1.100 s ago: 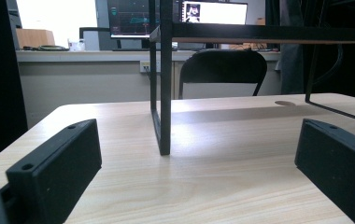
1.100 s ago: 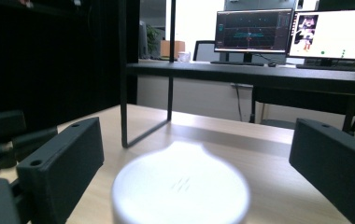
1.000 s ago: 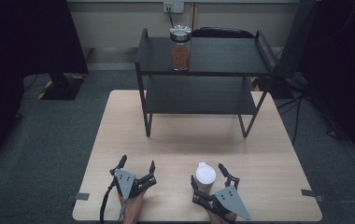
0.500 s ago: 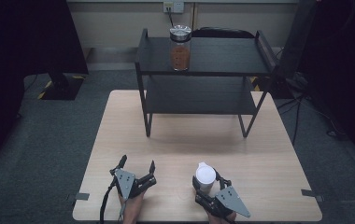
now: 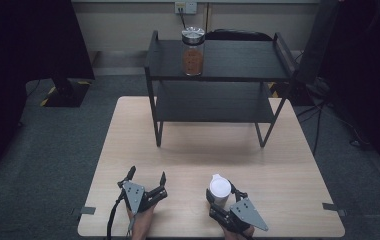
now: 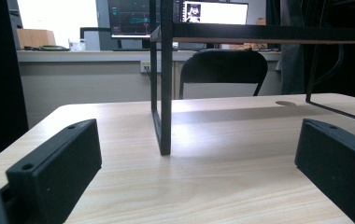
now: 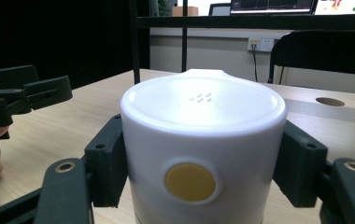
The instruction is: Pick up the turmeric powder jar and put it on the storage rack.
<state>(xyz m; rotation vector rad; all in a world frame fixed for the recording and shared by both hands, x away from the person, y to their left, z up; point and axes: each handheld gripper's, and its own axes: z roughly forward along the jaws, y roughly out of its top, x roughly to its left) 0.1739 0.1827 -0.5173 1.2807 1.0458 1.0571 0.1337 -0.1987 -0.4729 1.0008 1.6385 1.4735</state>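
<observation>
Standing upright near the front edge of the light wooden table (image 5: 188,150), right of centre: one white container (image 5: 219,189) with a flat lid that has a small spout-like lip at its far side. A round yellow spot sits on its wall in the right gripper view, facing the camera.

Right gripper (image 5: 221,196): clenched on the white container. Its jaws have just been closing, and the black pads now press against the container's two sides, as the right gripper view shows. The container rests on the table within this grip. A grey three-cornered plate tops the gripper body, which lies at the bottom edge of the high view.

Left gripper (image 5: 146,176): released, jaws spread wide apart with nothing between them. It lies low at the table's front edge, left of centre, well apart from the white container, and points toward the far side of the table. A cable trails from it over the table edge. Part of the person's hand (image 5: 141,226) shows beneath it.

Black two-tier rack (image 5: 218,90): stands on the far half of the table, metal frame on thin legs, one leg straight ahead of the left gripper.

Glass jar (image 5: 193,51): on the rack's top shelf, toward its left part, metal lid, reddish-brown contents.

Black chair (image 6: 222,70): beyond the table, behind the rack.
</observation>
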